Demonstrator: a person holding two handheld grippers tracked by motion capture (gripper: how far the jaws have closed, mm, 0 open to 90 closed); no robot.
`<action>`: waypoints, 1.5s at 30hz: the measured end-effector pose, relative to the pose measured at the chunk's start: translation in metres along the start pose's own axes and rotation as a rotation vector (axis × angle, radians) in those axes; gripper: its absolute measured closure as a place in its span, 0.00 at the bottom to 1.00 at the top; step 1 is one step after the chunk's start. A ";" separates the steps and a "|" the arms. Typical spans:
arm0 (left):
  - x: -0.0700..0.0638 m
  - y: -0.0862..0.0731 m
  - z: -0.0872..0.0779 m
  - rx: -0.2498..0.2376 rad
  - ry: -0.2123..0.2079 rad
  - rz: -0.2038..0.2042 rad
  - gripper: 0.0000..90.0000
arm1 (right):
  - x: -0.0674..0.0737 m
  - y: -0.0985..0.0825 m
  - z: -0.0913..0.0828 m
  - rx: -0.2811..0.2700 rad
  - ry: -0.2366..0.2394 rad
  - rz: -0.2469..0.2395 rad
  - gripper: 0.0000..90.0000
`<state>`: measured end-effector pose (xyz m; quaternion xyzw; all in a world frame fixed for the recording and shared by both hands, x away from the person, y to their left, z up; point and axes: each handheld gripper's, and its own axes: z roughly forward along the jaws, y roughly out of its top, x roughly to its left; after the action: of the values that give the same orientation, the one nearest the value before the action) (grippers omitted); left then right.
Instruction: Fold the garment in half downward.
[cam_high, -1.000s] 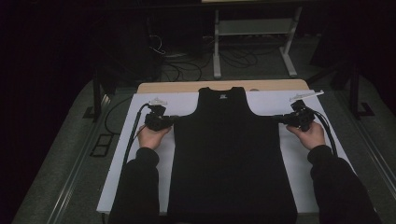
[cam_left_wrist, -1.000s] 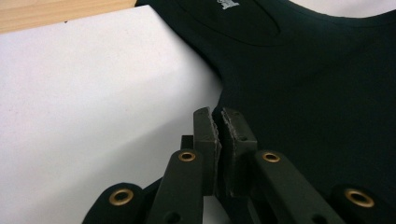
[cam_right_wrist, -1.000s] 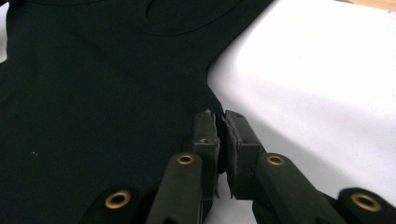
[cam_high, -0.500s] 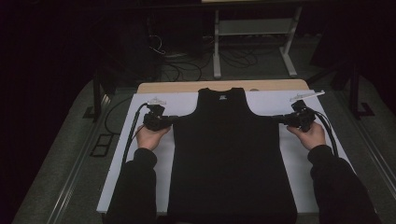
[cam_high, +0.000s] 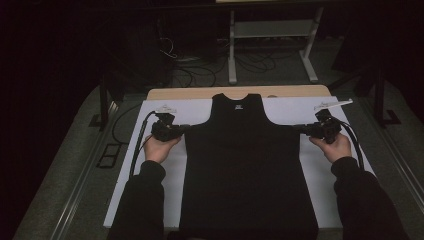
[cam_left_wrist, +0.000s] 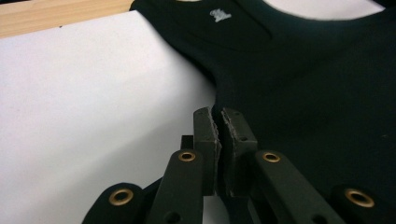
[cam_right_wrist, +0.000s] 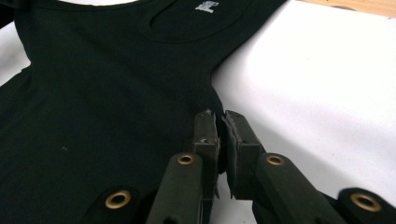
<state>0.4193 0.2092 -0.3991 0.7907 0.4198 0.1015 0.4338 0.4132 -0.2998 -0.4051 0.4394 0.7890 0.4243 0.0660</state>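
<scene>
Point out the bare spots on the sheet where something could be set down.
Bare white sheet lies left of the top, behind the left gripper, and right of it, near the right gripper. The middle is covered, and both armhole corners are crowded by shut jaws pinching fabric.

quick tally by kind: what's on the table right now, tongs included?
Black tank top: 1
White table sheet: 1
Tongs: 2, the left tongs and the right tongs, each shut on a side edge of the tank top just below an armhole
Total: 4
</scene>
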 end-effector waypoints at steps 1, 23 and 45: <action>0.000 -0.001 -0.001 -0.002 -0.001 -0.003 0.93 | 0.001 0.000 -0.001 0.001 -0.003 -0.002 0.92; -0.003 -0.029 -0.020 -0.042 -0.053 -0.015 0.93 | 0.015 -0.011 -0.011 0.000 0.006 -0.005 0.92; -0.023 -0.048 -0.030 -0.017 -0.156 -0.064 0.93 | 0.033 -0.034 -0.027 0.000 0.013 0.039 0.91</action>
<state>0.3613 0.2233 -0.4133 0.7786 0.4089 0.0292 0.4751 0.3589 -0.3004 -0.4037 0.4521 0.7807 0.4283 0.0524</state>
